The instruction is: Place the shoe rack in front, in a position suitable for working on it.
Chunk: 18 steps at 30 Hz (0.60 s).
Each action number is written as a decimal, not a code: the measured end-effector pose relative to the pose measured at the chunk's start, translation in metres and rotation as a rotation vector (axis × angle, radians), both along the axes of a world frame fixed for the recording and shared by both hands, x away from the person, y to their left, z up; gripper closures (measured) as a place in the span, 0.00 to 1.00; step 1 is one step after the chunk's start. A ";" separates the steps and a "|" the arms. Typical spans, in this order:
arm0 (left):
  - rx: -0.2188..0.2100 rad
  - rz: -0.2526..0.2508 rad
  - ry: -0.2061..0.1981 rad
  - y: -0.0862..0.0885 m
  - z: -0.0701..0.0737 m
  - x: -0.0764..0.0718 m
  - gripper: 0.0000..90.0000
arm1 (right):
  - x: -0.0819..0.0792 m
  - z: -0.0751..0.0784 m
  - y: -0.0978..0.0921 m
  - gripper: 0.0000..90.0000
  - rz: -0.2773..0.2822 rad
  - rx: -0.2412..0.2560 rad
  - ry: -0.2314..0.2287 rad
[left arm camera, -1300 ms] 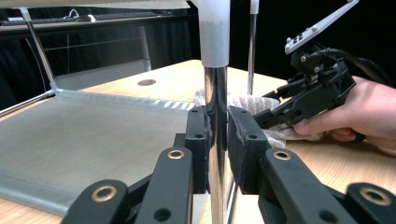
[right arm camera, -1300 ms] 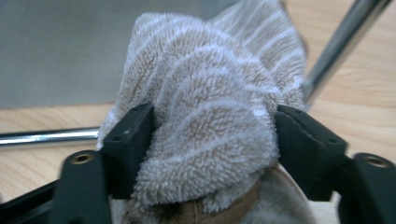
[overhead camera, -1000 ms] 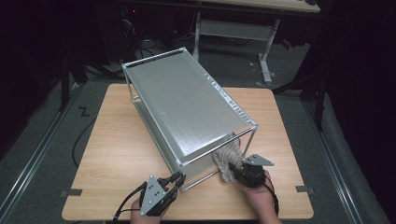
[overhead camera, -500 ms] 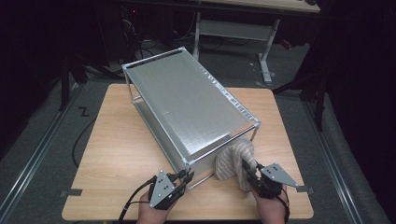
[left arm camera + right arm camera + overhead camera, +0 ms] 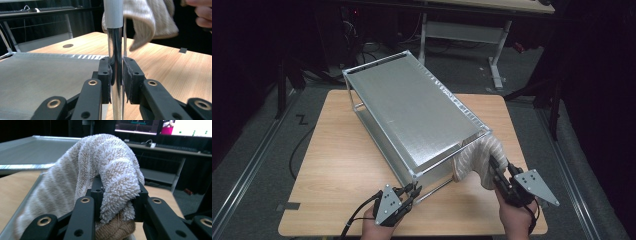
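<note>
The lower end of the post (image 5: 115, 75) is cut off by the frame edge, and the rack (image 5: 30, 152) is partly hidden by the towel (image 5: 105, 175).

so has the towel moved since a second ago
Yes. The right gripper has drawn the towel out from under the rack, toward the table's right edge.

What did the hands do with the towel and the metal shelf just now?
The right gripper pulled the striped towel out from under the metal shelf, toward the table's right edge. The left gripper stayed clamped on the shelf's front leg. The shelf did not move.
</note>
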State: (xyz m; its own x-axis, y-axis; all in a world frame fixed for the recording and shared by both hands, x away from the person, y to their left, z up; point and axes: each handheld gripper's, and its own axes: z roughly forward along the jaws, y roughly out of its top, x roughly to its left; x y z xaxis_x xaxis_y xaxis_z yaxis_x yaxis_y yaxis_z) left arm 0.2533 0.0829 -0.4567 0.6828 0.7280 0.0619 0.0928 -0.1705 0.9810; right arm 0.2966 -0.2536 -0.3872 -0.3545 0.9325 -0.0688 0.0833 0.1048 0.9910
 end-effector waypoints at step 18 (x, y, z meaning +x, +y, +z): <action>0.098 0.042 -0.030 -0.006 -0.024 -0.004 0.86 | 0.033 0.000 0.018 0.71 0.031 0.038 -0.025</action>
